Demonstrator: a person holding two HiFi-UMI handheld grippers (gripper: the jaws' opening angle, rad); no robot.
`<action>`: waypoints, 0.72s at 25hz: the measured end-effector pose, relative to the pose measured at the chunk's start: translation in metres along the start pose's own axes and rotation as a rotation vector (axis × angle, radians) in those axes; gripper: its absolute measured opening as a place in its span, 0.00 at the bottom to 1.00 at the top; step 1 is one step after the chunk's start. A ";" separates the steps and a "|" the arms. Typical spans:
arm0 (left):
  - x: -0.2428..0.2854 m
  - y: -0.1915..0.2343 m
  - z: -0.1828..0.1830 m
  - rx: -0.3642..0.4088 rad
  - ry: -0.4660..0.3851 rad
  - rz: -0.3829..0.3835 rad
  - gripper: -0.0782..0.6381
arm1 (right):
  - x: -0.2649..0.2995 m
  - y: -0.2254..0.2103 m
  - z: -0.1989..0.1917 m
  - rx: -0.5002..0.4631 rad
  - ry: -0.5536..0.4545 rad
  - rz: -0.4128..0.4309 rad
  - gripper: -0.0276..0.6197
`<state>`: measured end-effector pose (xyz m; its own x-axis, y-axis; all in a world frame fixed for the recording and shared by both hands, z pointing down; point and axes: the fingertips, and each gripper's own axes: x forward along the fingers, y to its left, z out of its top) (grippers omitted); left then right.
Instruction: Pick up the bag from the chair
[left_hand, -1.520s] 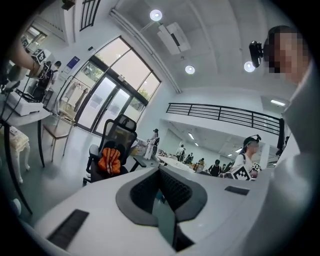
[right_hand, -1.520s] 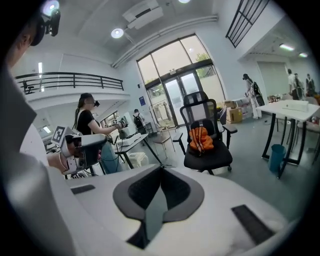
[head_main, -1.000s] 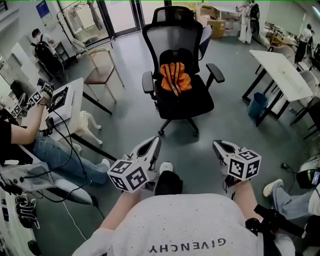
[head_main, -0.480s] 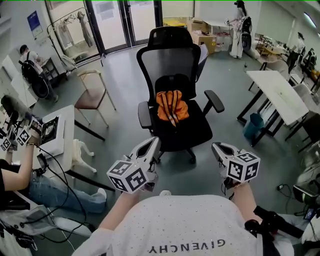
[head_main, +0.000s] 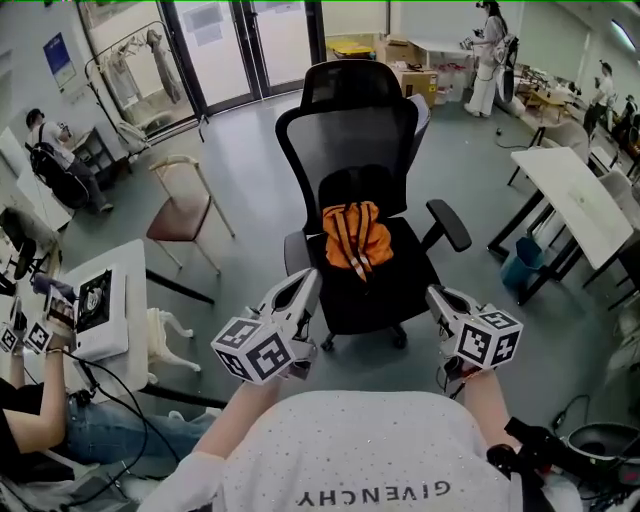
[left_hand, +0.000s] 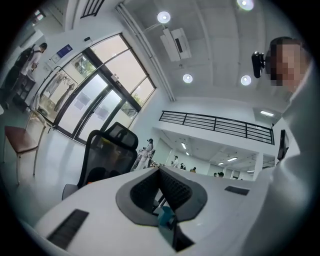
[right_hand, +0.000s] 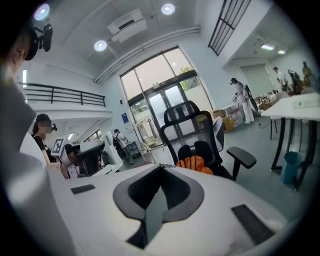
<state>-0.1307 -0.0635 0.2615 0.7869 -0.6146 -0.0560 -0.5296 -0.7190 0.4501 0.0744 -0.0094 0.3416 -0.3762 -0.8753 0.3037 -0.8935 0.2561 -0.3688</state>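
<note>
An orange bag (head_main: 358, 238) with dark stripes lies crumpled on the seat of a black mesh office chair (head_main: 385, 290), against its backrest. My left gripper (head_main: 311, 278) is held low in front of my body, short of the seat's front left edge, jaws together and empty. My right gripper (head_main: 433, 294) hangs level with it near the seat's front right, also shut and empty. In the right gripper view the bag (right_hand: 196, 163) shows just over the closed jaws (right_hand: 161, 166). In the left gripper view only the chair (left_hand: 102, 155) shows beyond the closed tips (left_hand: 159, 170).
A wooden chair (head_main: 185, 205) stands to the left on the grey floor. A white desk (head_main: 100, 315) with a seated person (head_main: 40, 420) is at the near left. A white table (head_main: 575, 195) and a blue bin (head_main: 518, 265) stand to the right.
The chair and bag have come nearer and lower in the head view as I walked up. Both grippers stay shut in the same place before my body.
</note>
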 end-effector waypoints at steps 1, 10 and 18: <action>0.006 0.005 0.001 -0.004 -0.014 -0.007 0.12 | 0.006 -0.006 -0.004 0.035 0.002 -0.003 0.05; 0.078 0.053 -0.029 -0.052 0.039 0.085 0.12 | 0.053 -0.083 -0.005 0.180 0.063 -0.019 0.05; 0.166 0.123 -0.048 -0.141 0.080 0.181 0.12 | 0.165 -0.148 0.047 0.185 0.091 0.125 0.05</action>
<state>-0.0502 -0.2384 0.3508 0.7086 -0.6977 0.1053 -0.6194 -0.5435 0.5665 0.1559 -0.2110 0.4053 -0.5088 -0.7992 0.3202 -0.7817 0.2730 -0.5607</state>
